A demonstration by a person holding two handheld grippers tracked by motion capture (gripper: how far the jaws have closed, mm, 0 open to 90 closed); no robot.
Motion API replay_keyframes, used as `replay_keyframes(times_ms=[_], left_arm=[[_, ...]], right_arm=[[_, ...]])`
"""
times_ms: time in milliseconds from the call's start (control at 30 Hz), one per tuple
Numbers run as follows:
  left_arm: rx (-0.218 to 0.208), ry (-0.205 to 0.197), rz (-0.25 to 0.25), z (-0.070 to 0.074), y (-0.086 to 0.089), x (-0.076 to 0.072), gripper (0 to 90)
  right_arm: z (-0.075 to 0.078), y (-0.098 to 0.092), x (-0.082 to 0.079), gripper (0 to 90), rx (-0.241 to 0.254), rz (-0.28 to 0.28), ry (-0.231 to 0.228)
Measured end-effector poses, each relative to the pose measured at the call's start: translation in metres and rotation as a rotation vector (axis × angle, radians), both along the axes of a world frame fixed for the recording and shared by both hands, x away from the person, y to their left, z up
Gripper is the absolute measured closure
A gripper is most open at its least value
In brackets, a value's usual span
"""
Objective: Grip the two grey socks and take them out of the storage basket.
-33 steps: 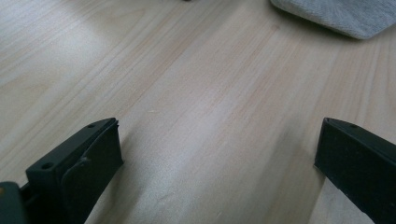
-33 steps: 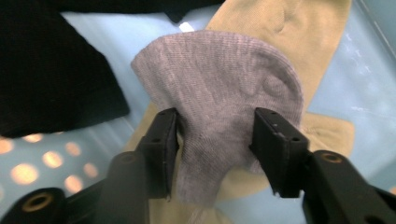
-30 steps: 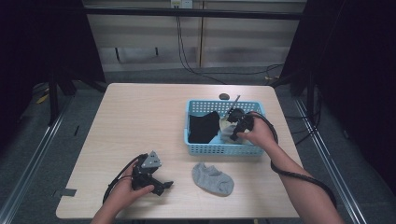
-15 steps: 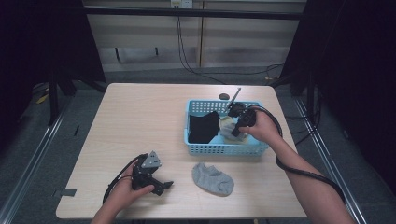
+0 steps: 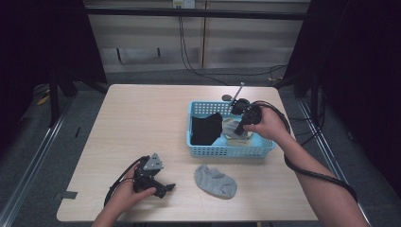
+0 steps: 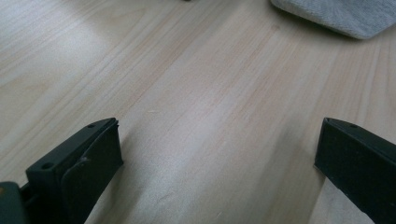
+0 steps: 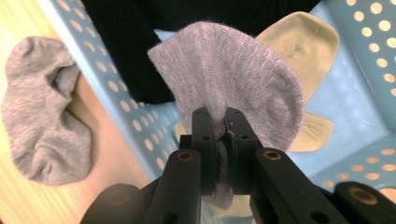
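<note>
My right gripper (image 7: 220,126) is shut on a light grey sock (image 7: 224,70), which it holds a little above the floor of the blue basket (image 7: 369,56). In the high view that gripper (image 5: 239,128) hangs over the basket's right half with the grey sock (image 5: 231,126) at its tips. Under it lie beige socks (image 7: 299,42) and a black sock (image 7: 140,46). A second grey sock (image 5: 215,181) lies flat on the table in front of the basket. My left gripper (image 5: 166,190) rests on the table at the front left, its jaws open (image 6: 218,127) with bare wood between them.
The basket (image 5: 227,152) stands right of the table's middle, with the black sock (image 5: 206,128) in its left half. A small dark round object (image 5: 227,98) sits behind the basket. The loose grey sock's edge (image 6: 336,14) lies ahead of my left gripper. Cables trail from both grippers.
My right hand has risen a little over the basket, lifting the grey sock with it. The left hand has stayed where it was.
</note>
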State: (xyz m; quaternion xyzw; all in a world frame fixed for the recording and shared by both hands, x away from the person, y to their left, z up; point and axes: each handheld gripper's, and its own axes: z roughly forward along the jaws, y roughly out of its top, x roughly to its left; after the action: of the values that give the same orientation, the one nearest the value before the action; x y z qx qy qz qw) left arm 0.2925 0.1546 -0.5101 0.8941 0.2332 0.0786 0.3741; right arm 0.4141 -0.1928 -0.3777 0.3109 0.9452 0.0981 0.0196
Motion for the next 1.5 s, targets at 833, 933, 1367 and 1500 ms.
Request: replay_keyframes(times_ms=[833,933,1367,1500], left_arm=[[-0.003,0.003,0.001,0.000,0.000,0.000,0.0],[0.000,0.002,0.002,0.000,0.000,0.000,0.0],[0.000,0.002,0.000,0.000,0.000,0.000,0.0],[0.000,0.002,-0.001,0.000,0.000,0.000,0.0]], right_arm=[[0.027,0.027,-0.039,84.0,-0.002,0.133,-0.037],[0.031,0.031,-0.045,84.0,0.004,0.162,-0.041],[0.033,0.053,-0.068,84.0,0.015,0.248,-0.042],[0.032,0.059,-0.074,84.0,0.023,0.274,-0.039]])
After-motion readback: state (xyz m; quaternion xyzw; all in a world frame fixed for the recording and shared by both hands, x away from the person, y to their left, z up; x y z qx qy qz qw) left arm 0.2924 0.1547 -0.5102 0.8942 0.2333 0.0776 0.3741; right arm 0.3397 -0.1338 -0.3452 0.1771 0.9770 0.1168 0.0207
